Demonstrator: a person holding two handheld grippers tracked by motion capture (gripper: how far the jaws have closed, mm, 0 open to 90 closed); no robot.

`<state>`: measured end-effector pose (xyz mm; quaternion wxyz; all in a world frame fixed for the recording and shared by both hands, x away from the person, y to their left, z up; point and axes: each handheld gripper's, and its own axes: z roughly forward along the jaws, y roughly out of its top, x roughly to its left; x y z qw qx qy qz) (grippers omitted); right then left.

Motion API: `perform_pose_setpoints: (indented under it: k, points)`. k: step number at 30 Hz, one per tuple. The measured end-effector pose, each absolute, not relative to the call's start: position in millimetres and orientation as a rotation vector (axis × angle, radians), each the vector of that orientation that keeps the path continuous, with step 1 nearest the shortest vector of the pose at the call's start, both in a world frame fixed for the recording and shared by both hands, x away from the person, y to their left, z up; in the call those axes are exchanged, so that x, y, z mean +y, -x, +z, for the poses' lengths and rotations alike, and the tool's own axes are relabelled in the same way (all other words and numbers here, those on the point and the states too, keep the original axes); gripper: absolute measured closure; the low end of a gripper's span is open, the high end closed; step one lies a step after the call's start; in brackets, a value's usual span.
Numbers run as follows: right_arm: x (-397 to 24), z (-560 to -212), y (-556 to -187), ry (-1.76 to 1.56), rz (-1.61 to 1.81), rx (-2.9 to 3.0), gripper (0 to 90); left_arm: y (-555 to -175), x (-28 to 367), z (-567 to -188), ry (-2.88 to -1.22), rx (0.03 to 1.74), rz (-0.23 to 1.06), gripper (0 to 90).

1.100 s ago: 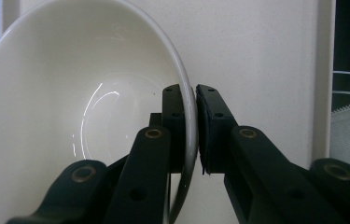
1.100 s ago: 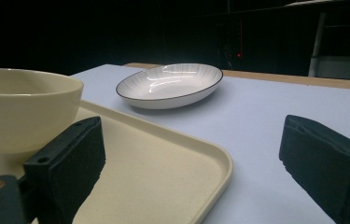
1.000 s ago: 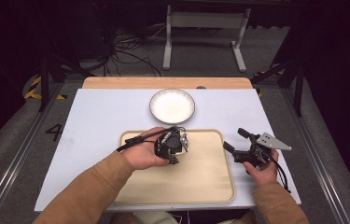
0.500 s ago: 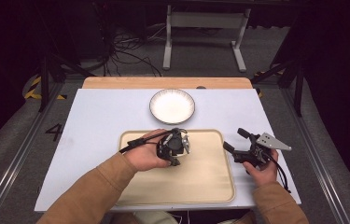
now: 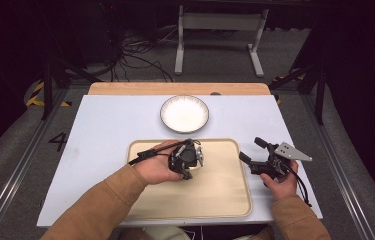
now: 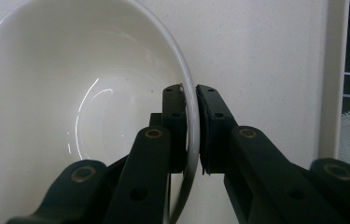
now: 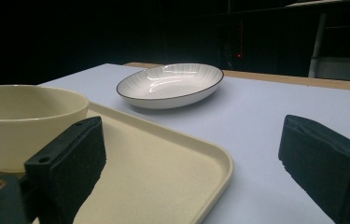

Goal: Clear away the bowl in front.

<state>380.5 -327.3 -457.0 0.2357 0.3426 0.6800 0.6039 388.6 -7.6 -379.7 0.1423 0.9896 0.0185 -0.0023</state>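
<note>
The desk (image 5: 105, 130) has a pale blue-white top with a wooden strip (image 5: 175, 88) along its far edge, and it stands on a grey floor (image 5: 215, 60). Beyond it the room is dark, with a tangle of black cables (image 5: 135, 57) and a white metal stand (image 5: 220, 35) on the floor. Yellow-and-black hazard tape (image 5: 37, 95) marks the floor at left.

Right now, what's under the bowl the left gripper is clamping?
The bowl sits on the beige tray, seen beside its rim and in the right gripper view. The left gripper pinches the rim. The patch beneath the bowl's base is covered.
</note>
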Motion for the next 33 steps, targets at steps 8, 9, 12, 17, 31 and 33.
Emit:
perform_pose_setpoints:
  k: [8, 9, 12, 17, 31, 33]
  points:
    - [-327.2, -457.0, -380.5, -0.940, 1.657, 1.865, 7.5, -387.3, -9.0, -383.3, -2.842, 0.049, -0.059, 76.3]
    - [-327.3, -457.0, -380.5, -0.939, 1.658, 1.866, 7.5, -387.2, -9.4, -382.6, -2.841, 0.044, -0.069, 75.9]
    - [-327.4, -457.0, -380.5, -0.940, 1.658, 1.865, 7.5, -385.1, -11.4, -383.6, -2.847, 0.028, -0.094, 75.7]
    - [-327.3, -457.0, -380.4, -0.938, 1.657, 1.866, 7.4, -385.0, -11.0, -384.7, -2.842, 0.043, -0.108, 72.8]
    - [-326.7, -456.9, -379.9, -0.933, 1.651, 1.869, 6.9, -386.5, 5.1, -370.8, -2.706, 0.123, -0.072, 55.1]
    - [-326.8, -456.9, -379.9, -0.934, 1.651, 1.869, 6.6, -386.6, 9.4, -368.3, -2.663, 0.143, -0.076, 53.7]
